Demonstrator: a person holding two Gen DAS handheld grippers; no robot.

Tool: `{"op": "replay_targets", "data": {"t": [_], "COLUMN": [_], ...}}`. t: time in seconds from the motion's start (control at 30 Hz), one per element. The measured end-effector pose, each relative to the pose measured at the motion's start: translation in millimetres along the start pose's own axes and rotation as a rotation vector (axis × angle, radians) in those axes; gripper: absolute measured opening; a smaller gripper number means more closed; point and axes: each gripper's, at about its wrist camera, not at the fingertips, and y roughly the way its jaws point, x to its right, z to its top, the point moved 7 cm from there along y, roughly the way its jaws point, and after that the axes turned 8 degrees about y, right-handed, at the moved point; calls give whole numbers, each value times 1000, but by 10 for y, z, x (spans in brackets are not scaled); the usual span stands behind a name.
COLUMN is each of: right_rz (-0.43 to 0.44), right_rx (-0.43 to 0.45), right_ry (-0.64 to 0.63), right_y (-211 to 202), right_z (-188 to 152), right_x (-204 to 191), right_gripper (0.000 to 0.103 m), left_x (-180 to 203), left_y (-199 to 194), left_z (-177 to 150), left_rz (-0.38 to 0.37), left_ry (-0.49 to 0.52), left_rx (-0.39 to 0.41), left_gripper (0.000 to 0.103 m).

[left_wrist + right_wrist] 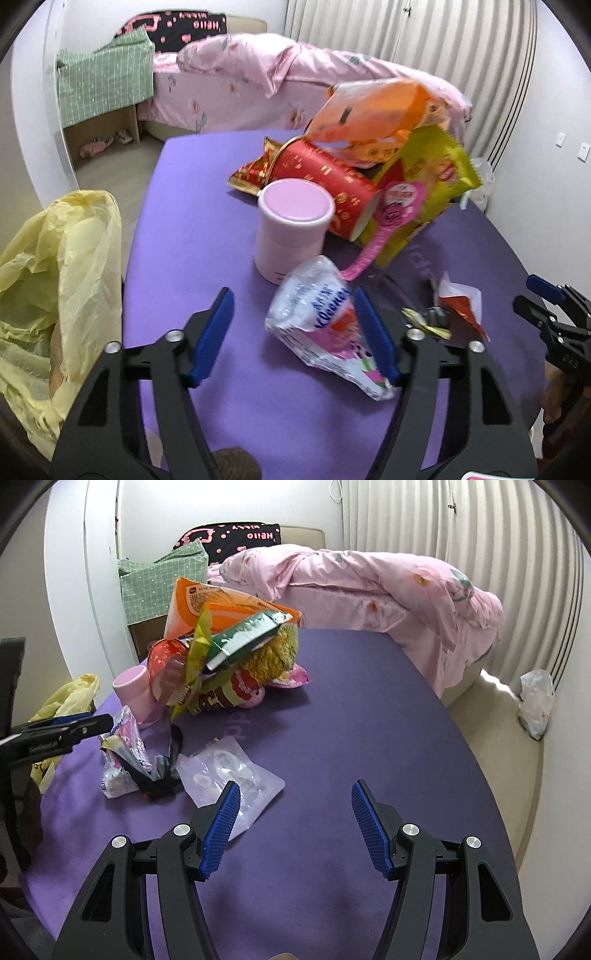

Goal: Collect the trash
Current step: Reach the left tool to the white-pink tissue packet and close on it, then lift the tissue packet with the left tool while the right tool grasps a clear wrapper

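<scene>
On the purple table (199, 221) lies a crumpled tissue pack (314, 314), white and pink with blue lettering. My left gripper (295, 332) is open around it: the right pad is at the pack's edge, the left pad stands well clear. Behind it are a pink lidded cup (291, 229) and a pile of snack bags and a red tube (332, 177). My right gripper (295, 812) hangs open over bare purple cloth, with a clear plastic pouch (229, 775) just beyond its left finger. A yellow trash bag (55, 277) gapes at the table's left edge.
Small red-white and gold wrappers (458, 299) lie right of the tissue pack, and a black wrapper (162, 771) sits by the pouch. A bed with pink bedding (369, 583) runs behind the table. A white plastic bag (535, 701) lies on the floor at the right.
</scene>
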Motion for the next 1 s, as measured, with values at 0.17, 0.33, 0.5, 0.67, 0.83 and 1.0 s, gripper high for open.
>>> {"op": "replay_targets", "data": {"t": [0.17, 0.33, 0.5, 0.67, 0.83, 1.0], "right_rz": [1, 10, 42, 87, 89, 59], "right_rx": [-12, -19, -12, -32, -71, -117], "right_ry": [8, -15, -85, -145, -223, -285], "right_y": [46, 52, 21, 52, 233, 493], "right_z": [-25, -67, -78, -111, -162, -179], "right_x": [30, -52, -240, -435, -642, -768], "right_gripper": [59, 59, 59, 59, 51, 32], "left_x": [24, 116, 113, -8, -164, -247], "left_y": [194, 299, 239, -3, -306, -585], "left_z": [-70, -124, -193, -234, -187, -252], "left_rz": [-40, -78, -107, -90, -38, 4], "left_ry": [-3, -3, -7, -34, -44, -45], "left_rx": [-65, -102, -125, -84, -19, 20], "left_gripper": [52, 36, 12, 8, 8, 8]}}
